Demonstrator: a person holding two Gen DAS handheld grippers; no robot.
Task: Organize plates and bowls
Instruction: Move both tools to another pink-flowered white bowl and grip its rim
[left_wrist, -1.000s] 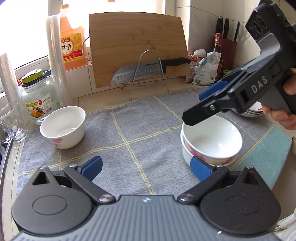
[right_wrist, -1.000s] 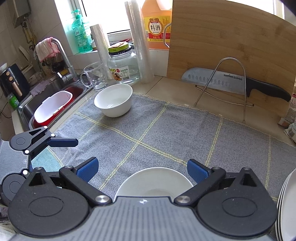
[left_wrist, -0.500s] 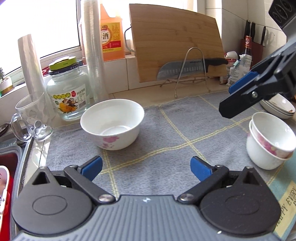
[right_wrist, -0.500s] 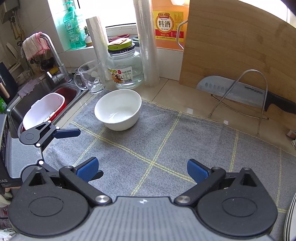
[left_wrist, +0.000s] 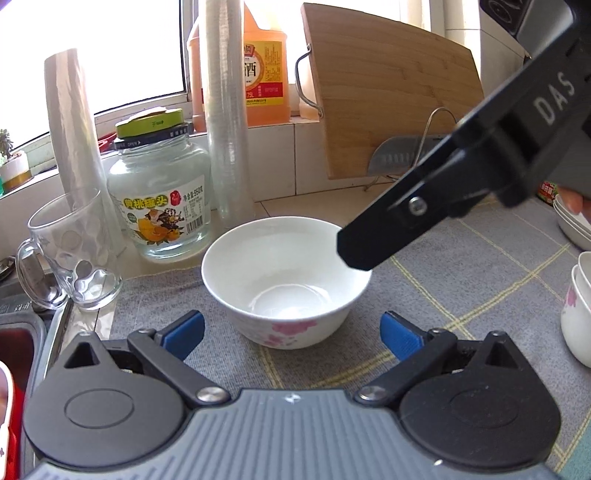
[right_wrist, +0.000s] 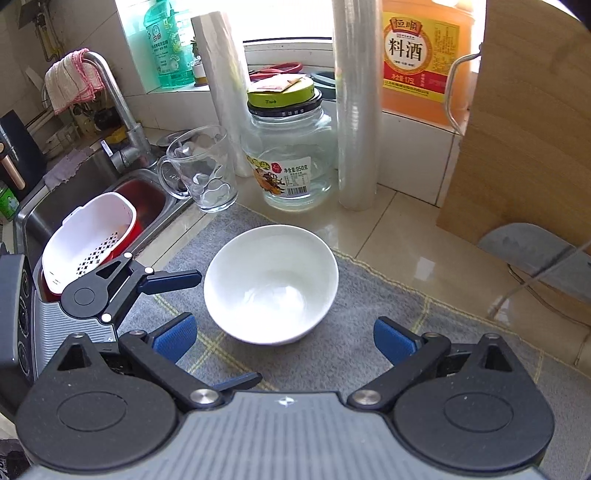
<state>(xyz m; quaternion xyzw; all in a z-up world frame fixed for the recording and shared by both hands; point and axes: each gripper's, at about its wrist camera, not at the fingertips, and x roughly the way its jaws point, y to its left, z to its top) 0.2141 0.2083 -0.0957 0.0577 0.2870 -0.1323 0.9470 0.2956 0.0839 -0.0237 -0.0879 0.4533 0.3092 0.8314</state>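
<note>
Your white bowl (left_wrist: 286, 280) carries a pink blossom print low on its side, and the stacked bowls (left_wrist: 577, 314) at the mat's right edge show the same pink flowers on white. The mat (left_wrist: 461, 295) under them is grey with a thin yellow check. Both your grippers are black with blue pads (right_wrist: 173, 338). The jar (right_wrist: 291, 162) has a yellow-green lid.
</note>
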